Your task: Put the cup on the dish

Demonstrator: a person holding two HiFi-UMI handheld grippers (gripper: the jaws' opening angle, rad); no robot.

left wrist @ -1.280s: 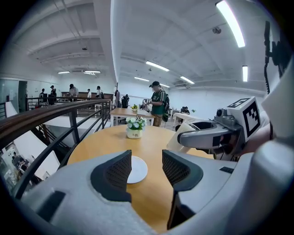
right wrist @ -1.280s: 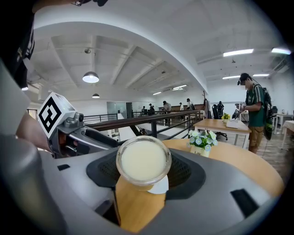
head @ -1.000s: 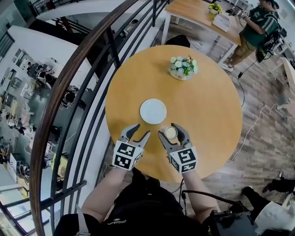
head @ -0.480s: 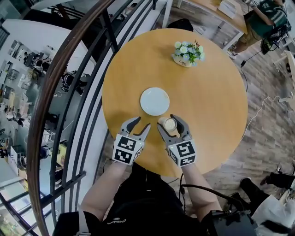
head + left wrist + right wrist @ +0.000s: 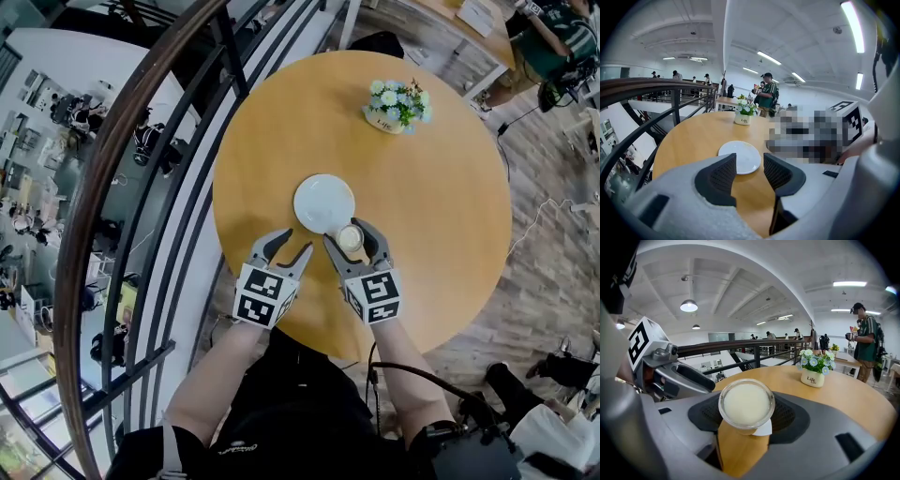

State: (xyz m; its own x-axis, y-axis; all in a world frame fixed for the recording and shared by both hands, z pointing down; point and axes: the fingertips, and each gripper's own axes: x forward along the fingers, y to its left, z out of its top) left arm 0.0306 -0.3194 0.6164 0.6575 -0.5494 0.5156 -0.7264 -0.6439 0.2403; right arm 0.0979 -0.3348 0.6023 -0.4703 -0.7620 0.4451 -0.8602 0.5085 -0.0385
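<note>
Our right tool (image 5: 746, 414) is closed on the small clear glass cup (image 5: 746, 403) of pale creamy liquid, with its dark ribbed pads set wide and pressing the cup's sides. In the head view the cup sits at the lower right edge of the round white dish (image 5: 321, 199) and overlaps its rim. In the right gripper view a sliver of white shows just under the cup. We judge this to be the carrying step: the cup has reached the dish but is not centred on it, and we cannot tell whether its base touches anything. The next move calls for easing the cup toward the dish's middle, keeping it level because it is nearly brim-full. It should then be lowered until it rests flat, and only then should the jaws spread. Our left tool (image 5: 750, 168), just left of the right one in the lower middle of the head view, has its jaws partly apart with only bare wood between them. Everything rests on a round honey-coloured wooden worktop (image 5: 441, 216). It also carries a small white pot of white and blue flowers (image 5: 398, 103) toward the upper right. A black metal railing with a curved wooden handrail (image 5: 642, 86) sweeps down the left of the frame above a lower floor. Wood-plank flooring (image 5: 553, 234) lies to the right, and a person in a green shirt (image 5: 542, 42) stands in the upper right corner.
</note>
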